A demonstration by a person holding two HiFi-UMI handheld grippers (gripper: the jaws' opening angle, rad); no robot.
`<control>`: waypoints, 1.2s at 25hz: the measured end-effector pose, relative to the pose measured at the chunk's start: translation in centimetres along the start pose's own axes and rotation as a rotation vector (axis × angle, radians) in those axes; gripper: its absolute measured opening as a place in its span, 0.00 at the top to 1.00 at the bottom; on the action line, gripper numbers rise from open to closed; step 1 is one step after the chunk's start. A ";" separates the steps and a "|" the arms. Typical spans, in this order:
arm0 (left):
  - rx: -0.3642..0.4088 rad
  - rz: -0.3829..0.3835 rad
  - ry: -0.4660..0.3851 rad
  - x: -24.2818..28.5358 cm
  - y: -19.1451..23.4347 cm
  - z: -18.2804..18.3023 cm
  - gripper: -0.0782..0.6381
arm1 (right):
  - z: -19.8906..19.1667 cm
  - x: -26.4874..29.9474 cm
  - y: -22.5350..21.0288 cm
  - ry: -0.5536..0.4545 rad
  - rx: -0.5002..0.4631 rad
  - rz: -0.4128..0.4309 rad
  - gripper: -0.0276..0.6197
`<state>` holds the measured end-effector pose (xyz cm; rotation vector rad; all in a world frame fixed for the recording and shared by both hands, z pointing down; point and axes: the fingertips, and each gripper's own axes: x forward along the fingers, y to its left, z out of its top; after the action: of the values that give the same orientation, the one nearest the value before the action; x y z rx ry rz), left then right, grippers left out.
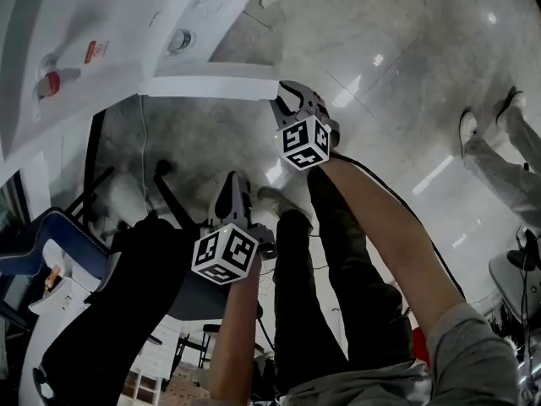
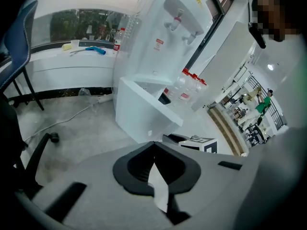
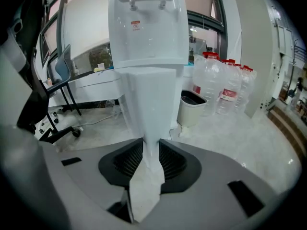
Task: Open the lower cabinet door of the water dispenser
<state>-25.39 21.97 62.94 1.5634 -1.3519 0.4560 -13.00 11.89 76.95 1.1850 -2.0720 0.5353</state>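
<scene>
The right tool (image 1: 285, 94) is clamped on the free edge of the cabinet door (image 1: 211, 87). The door stands swung out from the water dispenser (image 1: 101, 32), up at about eleven o'clock from the person. I'd lead it round in its own arc rather than tug straight back, so the thin panel doesn't slip the pinch. The left tool (image 1: 234, 180) hangs closed and empty at seven o'clock of the right one.

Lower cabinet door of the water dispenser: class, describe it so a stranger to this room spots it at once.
Find the tall white water dispenser. Below its taps, the lower cabinet door stands swung open, its edge clamped in the right gripper. Unlike the white bin and red-capped bottles beside it, it is a flat panel.
</scene>
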 end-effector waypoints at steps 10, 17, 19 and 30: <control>-0.055 -0.020 -0.025 -1.6 2.9 -1.3 0.88 | -0.8 -0.7 1.9 -0.004 0.083 -0.097 0.79; -0.055 -0.018 -0.014 -4.3 6.1 -3.3 0.88 | -1.6 -1.7 4.9 -0.002 0.130 -0.156 0.79; -0.049 -0.021 -0.010 -4.9 6.9 -3.8 0.88 | -1.7 -2.0 5.8 0.000 0.143 -0.172 0.80; -0.023 -0.075 0.009 -7.6 8.3 -5.5 0.88 | -3.0 -2.8 10.8 0.027 0.206 -0.216 0.80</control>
<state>-33.54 31.47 62.94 1.5858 -1.2826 0.4000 -20.28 20.79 76.79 1.4914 -1.8707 0.6677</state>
